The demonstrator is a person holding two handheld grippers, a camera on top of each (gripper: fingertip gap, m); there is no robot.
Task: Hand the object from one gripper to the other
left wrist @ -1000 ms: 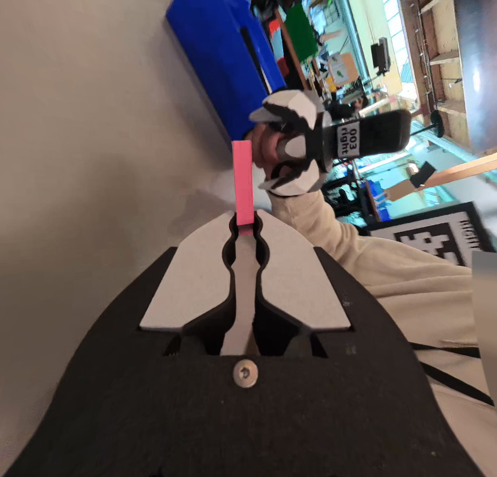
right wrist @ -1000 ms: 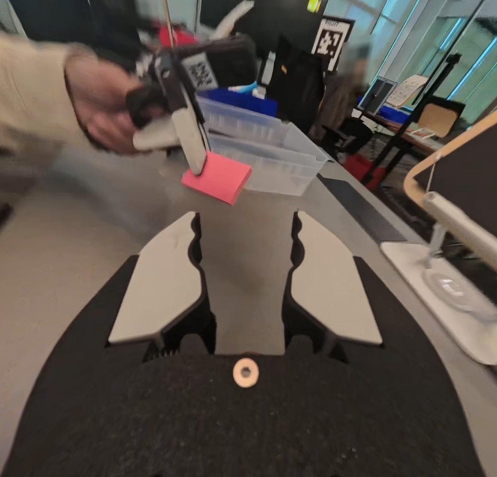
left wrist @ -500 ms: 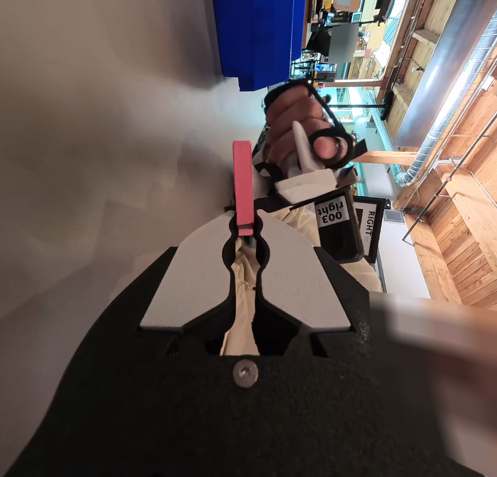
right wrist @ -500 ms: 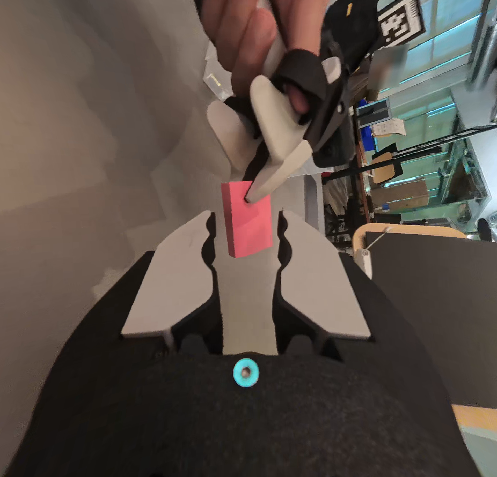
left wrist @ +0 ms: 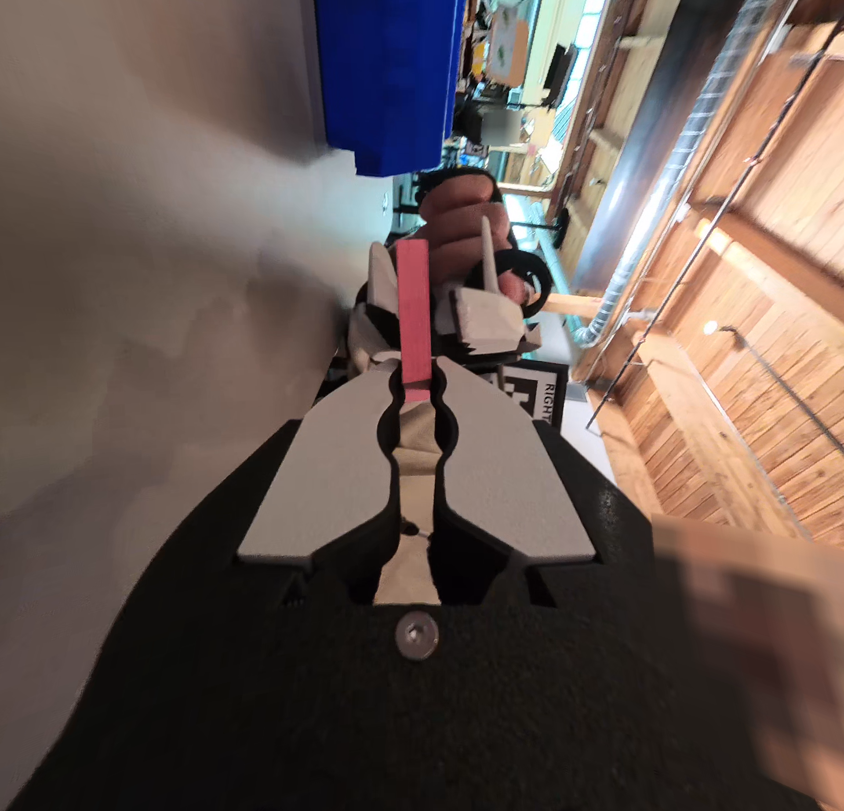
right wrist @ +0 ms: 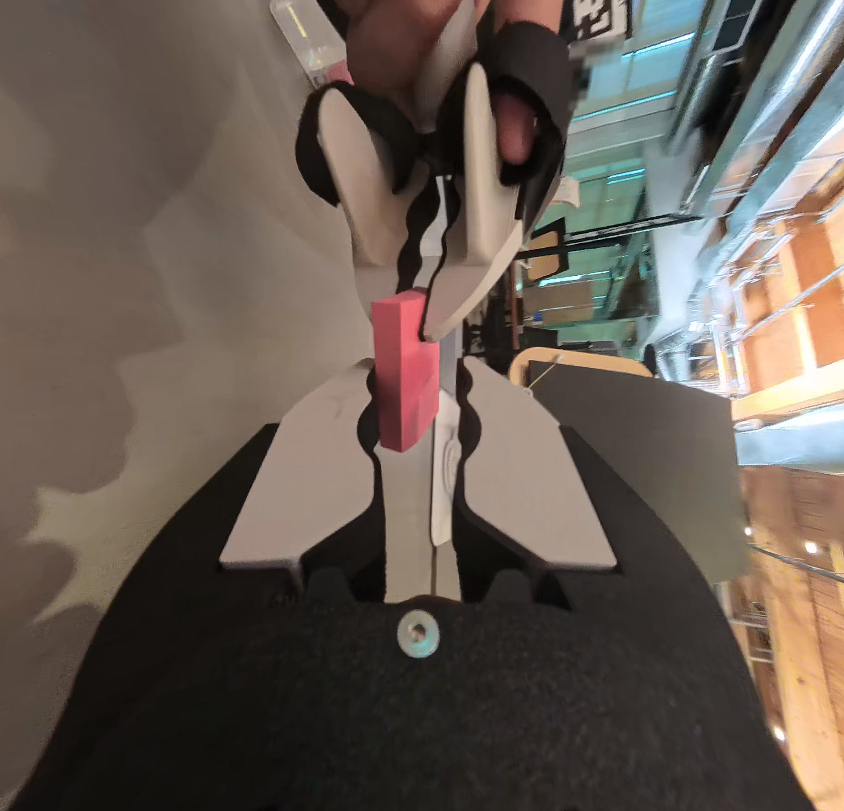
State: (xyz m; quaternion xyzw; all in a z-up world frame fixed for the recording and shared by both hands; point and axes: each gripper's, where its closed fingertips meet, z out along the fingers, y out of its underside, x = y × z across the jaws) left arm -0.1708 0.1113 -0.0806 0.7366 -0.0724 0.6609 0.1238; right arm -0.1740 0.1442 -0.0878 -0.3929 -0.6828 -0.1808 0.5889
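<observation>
A flat pink block (left wrist: pixel 414 314) is held by one end between the tips of my left gripper (left wrist: pixel 415 373), which is shut on it. In the right wrist view the block (right wrist: pixel 404 387) stands edge-on between the fingers of my right gripper (right wrist: pixel 415 368). The block lies against the left finger (right wrist: pixel 319 446), with a gap to the right finger. The right gripper is open around it. The left gripper (right wrist: pixel 422 325) comes in from above with a hand behind it. The right gripper (left wrist: pixel 429 295) also shows in the left wrist view, straddling the block's far end.
Both views are rolled sideways over a grey table (left wrist: pixel 137 240). A blue bin (left wrist: pixel 388 67) stands beyond. A clear plastic container (right wrist: pixel 301 26), a white round base (right wrist: pixel 445 469) and a black panel (right wrist: pixel 616 446) are near. A marker board (left wrist: pixel 534 391) sits behind.
My right gripper has moved up to the block and narrowed its fingers, so the block now sits deeper between them. My left gripper has kept its hold on the block.
</observation>
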